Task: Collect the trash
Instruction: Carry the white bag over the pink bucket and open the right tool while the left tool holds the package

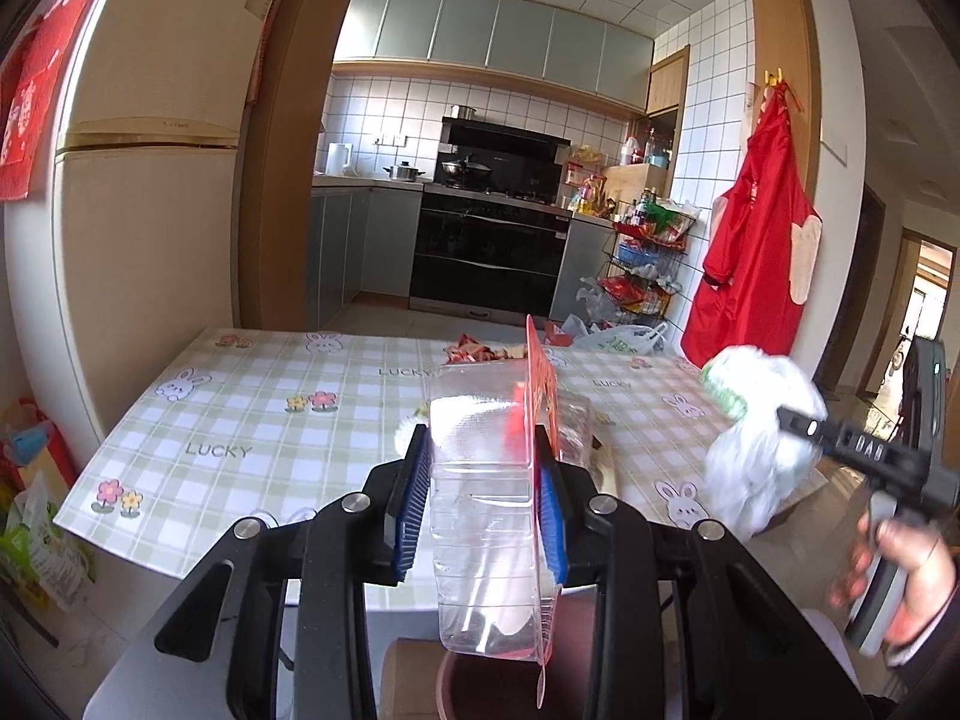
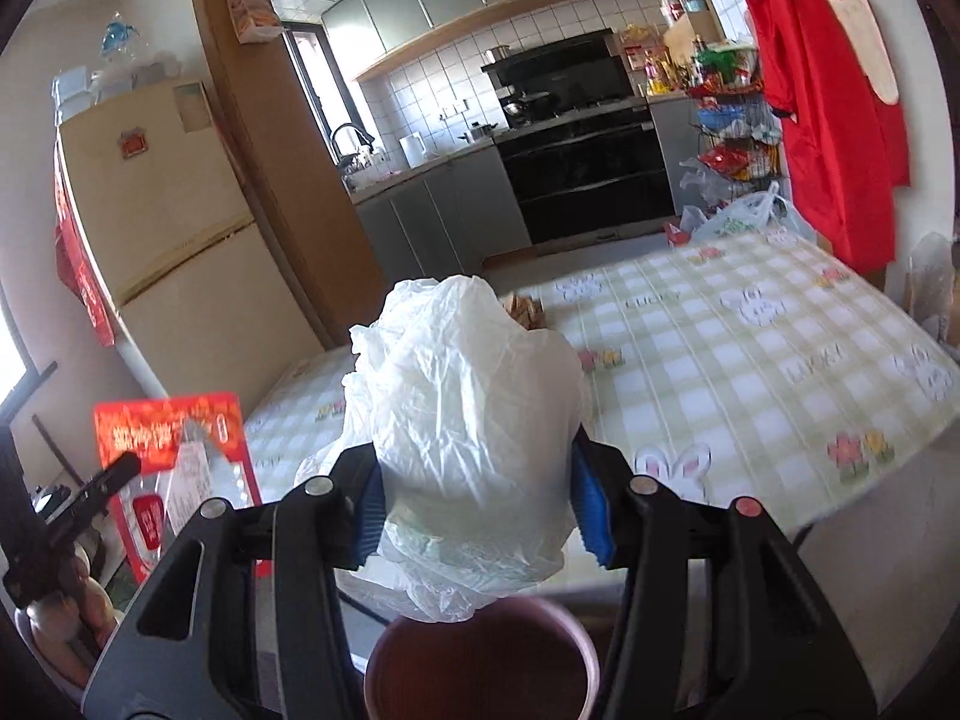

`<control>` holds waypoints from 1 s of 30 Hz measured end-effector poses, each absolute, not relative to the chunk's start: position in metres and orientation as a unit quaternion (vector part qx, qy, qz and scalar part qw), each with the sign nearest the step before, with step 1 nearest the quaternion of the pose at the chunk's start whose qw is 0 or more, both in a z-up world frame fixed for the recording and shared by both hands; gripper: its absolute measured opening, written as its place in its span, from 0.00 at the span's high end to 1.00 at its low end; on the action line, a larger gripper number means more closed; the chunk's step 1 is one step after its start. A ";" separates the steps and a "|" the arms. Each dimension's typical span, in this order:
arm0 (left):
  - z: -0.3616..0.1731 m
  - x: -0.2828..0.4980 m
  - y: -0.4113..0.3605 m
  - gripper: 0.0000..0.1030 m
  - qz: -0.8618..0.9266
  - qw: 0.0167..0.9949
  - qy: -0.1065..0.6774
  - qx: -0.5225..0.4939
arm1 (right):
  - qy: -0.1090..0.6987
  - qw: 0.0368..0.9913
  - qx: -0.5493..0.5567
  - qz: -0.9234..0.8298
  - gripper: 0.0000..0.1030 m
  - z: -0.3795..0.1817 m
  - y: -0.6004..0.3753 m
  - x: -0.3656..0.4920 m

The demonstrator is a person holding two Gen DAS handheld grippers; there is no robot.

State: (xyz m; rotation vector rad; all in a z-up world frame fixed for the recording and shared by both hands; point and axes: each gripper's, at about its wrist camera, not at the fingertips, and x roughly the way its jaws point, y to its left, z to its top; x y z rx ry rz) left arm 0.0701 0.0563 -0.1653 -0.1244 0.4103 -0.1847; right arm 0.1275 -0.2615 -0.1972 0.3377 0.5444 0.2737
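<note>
The clear blister pack (image 1: 486, 516) hides part of the tabletop (image 1: 252, 414) and the crumpled items behind it, and its own contents cannot be told. The white plastic bag (image 2: 468, 438) covers the snack packets on the tabletop, and in the left wrist view it is blurred. The brown bin (image 2: 480, 666) is cut off by the lower edge.

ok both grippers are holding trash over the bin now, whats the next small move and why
Probably open the right gripper first. Its crumpled white plastic bag hangs almost directly above the mouth of the brown bin, so it should drop straight in. The left gripper, clamped on the clear plastic package with the red card backing, sits over the bin's rim and could follow.
</note>
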 end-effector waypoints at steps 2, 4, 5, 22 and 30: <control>-0.168 0.059 0.050 0.69 -0.098 0.971 0.209 -0.060 | 0.303 0.930 0.153 0.141 0.49 -0.220 -0.250 0.119; -0.172 0.050 0.046 0.69 -0.101 0.971 0.211 -0.055 | 0.318 0.926 0.144 0.146 0.49 -0.233 -0.245 0.111; -0.173 0.046 0.045 0.69 -0.102 0.971 0.211 -0.054 | 0.324 0.923 0.142 0.150 0.49 -0.237 -0.242 0.108; -0.180 0.044 0.052 0.69 -0.096 0.971 0.208 -0.068 | 0.395 0.893 0.106 0.188 0.46 -0.267 -0.195 0.120; -0.183 0.051 0.054 0.69 -0.100 0.969 0.212 -0.072 | 0.416 0.882 0.095 0.203 0.37 -0.278 -0.181 0.124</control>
